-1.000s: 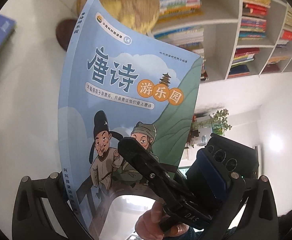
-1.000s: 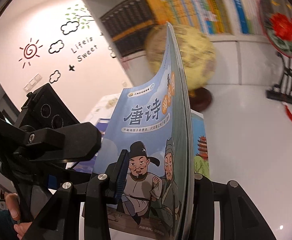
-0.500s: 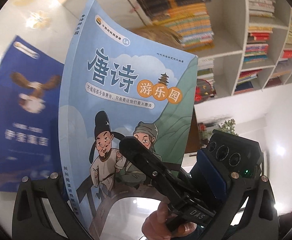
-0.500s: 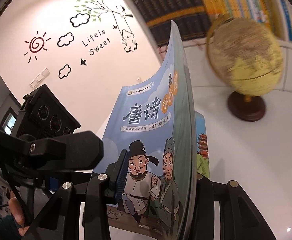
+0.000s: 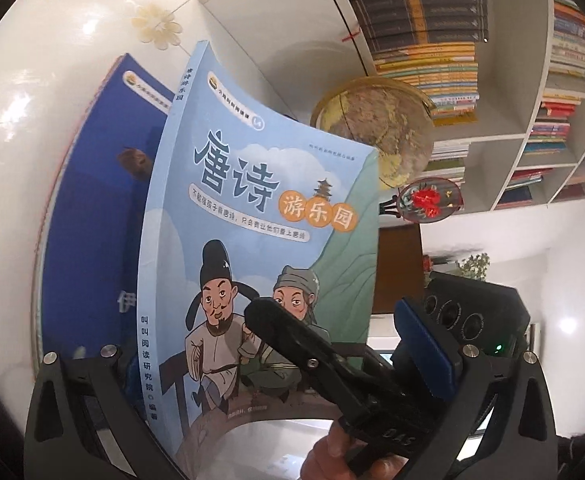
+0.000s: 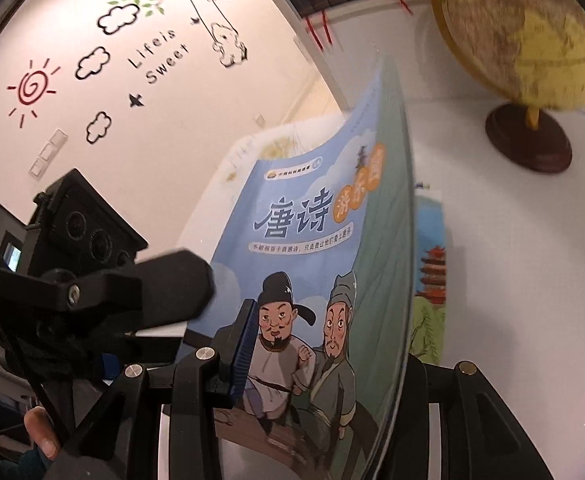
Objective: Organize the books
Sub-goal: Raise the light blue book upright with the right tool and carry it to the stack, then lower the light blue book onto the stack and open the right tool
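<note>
A light-blue picture book with two cartoon men on its cover stands upright and slightly bowed. My right gripper is shut on its lower part. The blue pad presses the cover and the other finger is hidden behind the book. In the left wrist view that same gripper's black finger lies across the cover. My left gripper stands wide, with the book between its fingers and its right pad clear of the book's edge. A dark blue book lies flat on the table behind the held one.
A yellow globe on a brown foot stands on the white table. Another book with a red pagoda lies flat by the held one. A round fan with red flowers and full bookshelves are further back.
Both grippers swept sideways and down together with the light-blue book. The dark blue book came into the left view behind it, and the globe slid to the right in the right view.
</note>
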The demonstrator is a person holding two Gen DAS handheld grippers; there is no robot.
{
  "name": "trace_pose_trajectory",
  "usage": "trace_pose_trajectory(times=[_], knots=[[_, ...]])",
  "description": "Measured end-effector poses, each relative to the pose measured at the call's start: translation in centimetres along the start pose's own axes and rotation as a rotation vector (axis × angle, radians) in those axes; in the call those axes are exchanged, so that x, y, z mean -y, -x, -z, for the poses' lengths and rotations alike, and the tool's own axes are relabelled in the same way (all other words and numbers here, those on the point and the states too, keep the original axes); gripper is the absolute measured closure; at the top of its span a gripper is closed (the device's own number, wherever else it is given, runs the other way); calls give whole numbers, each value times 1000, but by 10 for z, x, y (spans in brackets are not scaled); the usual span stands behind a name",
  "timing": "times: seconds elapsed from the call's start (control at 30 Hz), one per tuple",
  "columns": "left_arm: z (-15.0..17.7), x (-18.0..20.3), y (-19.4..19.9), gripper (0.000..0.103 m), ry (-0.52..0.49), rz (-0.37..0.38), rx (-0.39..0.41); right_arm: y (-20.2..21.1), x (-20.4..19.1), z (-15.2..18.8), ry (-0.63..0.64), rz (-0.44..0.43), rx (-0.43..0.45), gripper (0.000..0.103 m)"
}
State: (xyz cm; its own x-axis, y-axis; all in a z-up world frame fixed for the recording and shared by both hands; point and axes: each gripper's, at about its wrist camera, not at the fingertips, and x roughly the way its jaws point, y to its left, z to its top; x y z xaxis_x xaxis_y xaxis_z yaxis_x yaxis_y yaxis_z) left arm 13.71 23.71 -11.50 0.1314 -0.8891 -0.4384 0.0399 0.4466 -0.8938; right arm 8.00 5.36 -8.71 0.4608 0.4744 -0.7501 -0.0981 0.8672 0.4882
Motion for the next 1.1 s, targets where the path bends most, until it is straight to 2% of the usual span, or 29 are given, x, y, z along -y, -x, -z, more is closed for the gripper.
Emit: trace_pose_trajectory(times=[0.1,0.57,0.77,1.0,1.1], knots=[[0,-8,3,1,11,-2,4,-9,-4,-1,33,27,-10,61],[-4,-35,10,1,53,-44,37,-41,0,-7,32,36,-78,61],[-2,-40,15,1,66,-43,57,-43,5,-9,28,42,-73,61],[10,-29,29,1,18,-164,95,-42,8,-13,41,58,-58,61],[11,-34,35,1,33,-145,100,-43,6,-12,53,66,-54,61]])
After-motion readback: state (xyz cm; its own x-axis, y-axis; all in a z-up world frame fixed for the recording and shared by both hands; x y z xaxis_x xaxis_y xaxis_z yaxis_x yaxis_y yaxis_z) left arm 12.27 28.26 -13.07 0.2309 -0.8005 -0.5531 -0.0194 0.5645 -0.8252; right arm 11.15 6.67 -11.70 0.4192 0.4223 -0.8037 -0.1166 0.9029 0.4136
